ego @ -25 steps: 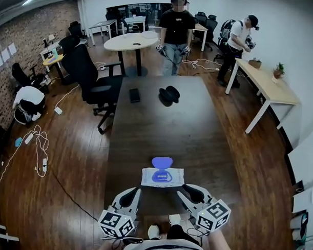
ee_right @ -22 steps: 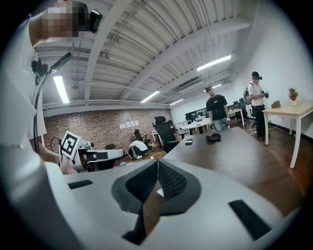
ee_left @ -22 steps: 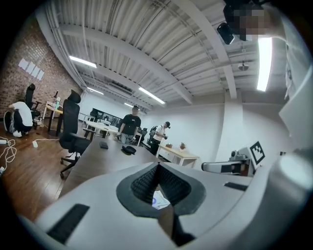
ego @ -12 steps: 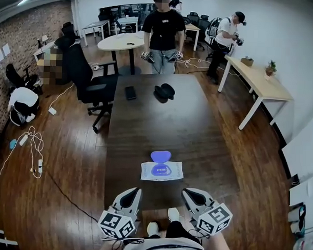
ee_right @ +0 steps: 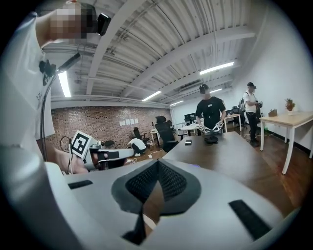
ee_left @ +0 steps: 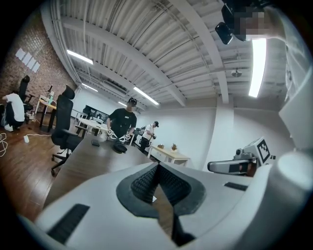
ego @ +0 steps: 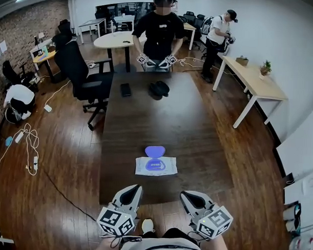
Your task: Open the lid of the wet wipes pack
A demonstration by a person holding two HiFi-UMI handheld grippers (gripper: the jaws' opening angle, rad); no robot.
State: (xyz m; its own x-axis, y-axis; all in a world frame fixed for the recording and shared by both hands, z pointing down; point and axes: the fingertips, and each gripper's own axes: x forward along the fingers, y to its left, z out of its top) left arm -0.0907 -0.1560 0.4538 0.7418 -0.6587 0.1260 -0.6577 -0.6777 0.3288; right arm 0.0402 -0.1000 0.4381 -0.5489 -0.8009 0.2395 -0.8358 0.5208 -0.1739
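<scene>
I hold my left gripper (ego: pixel 132 190) and my right gripper (ego: pixel 188 195) side by side, short of the near edge of the dark table (ego: pixel 141 121). Both aim forward and only a little downward. Both are closed with nothing in them: in each gripper view the ribbed black pads meet at the tips, and a sliver of table top shows through the slit below them. From the left gripper view the right gripper sits off to the right. From the right gripper view the left one sits off to the left.

The wet wipes pack (ego: pixel 156 167) lies flat on the table ahead of the grippers, roughly midway between the lines they point along and clear of both. Its blue lid (ego: pixel 155 150) is already swung open and lies on the side of the pack away from me.

Far beyond the pack, towards the table's other end, a flat dark thing (ego: pixel 126 89) lies ahead and to the left. Just right of it is a black rounded object (ego: pixel 159 88) — I cannot tell what it is. Behind them a person in a black shirt (ego: pixel 161 27) stands holding a pair of grippers like mine. A black office chair (ego: pixel 76 65) stands at the table's left side, well ahead of my left gripper. Well ahead and to the right of my right gripper is a light wooden desk (ego: pixel 253 79) — a second person (ego: pixel 219 29) stands near it.
</scene>
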